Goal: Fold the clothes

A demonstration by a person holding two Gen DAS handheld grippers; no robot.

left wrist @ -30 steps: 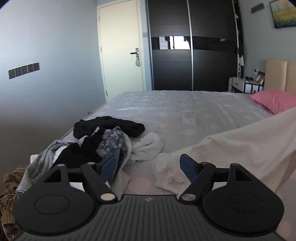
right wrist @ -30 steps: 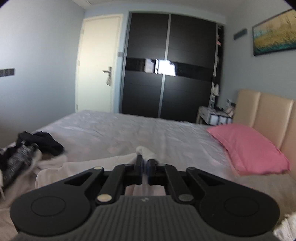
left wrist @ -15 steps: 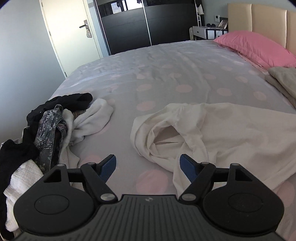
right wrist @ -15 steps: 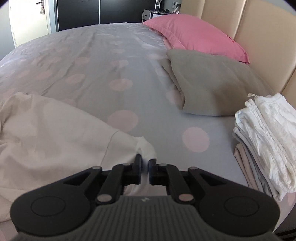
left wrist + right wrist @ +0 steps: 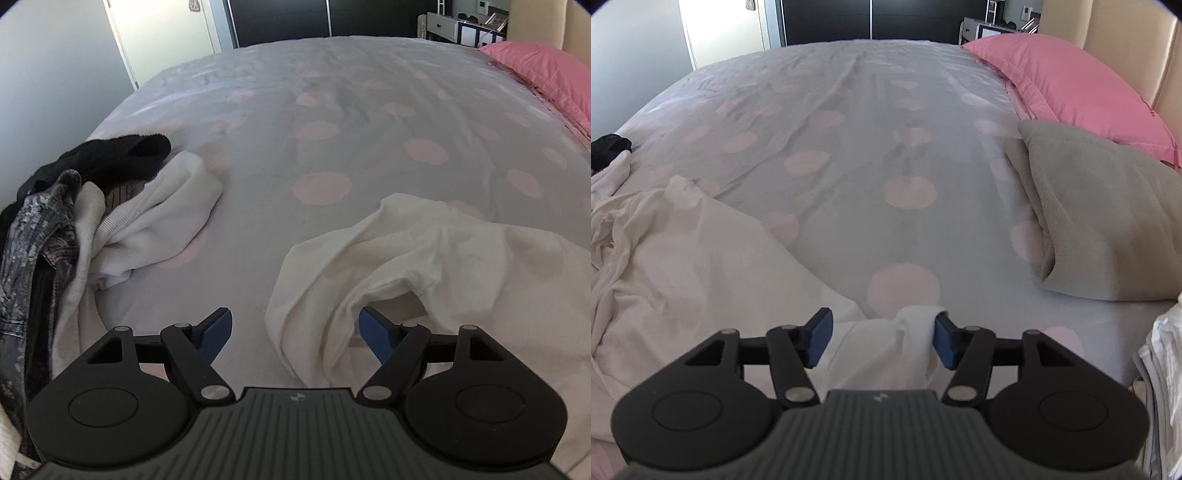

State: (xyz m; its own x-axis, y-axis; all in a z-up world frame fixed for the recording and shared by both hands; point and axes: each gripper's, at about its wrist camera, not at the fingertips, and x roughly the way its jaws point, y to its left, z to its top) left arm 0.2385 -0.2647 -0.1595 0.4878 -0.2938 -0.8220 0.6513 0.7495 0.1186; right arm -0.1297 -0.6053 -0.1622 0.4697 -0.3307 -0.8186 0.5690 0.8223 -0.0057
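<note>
Left claw (image 5: pixel 295 334) was wide open over the cream shirt (image 5: pixel 424 266), gripping nothing. Right claw (image 5: pixel 882 338) had just been opening; the shirt's corner (image 5: pixel 905 332) sat loose between its pads, touching the right one. Shirt lay crumpled on the bed (image 5: pixel 849 147), near edge, beside the clothes pile (image 5: pixel 74 221).

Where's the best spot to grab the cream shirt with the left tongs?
Judging from the left wrist view, take the cream shirt by the raised rim of its opening, coming down from above. That fold stands off the bedsheet, right between the open left tongs.
</note>
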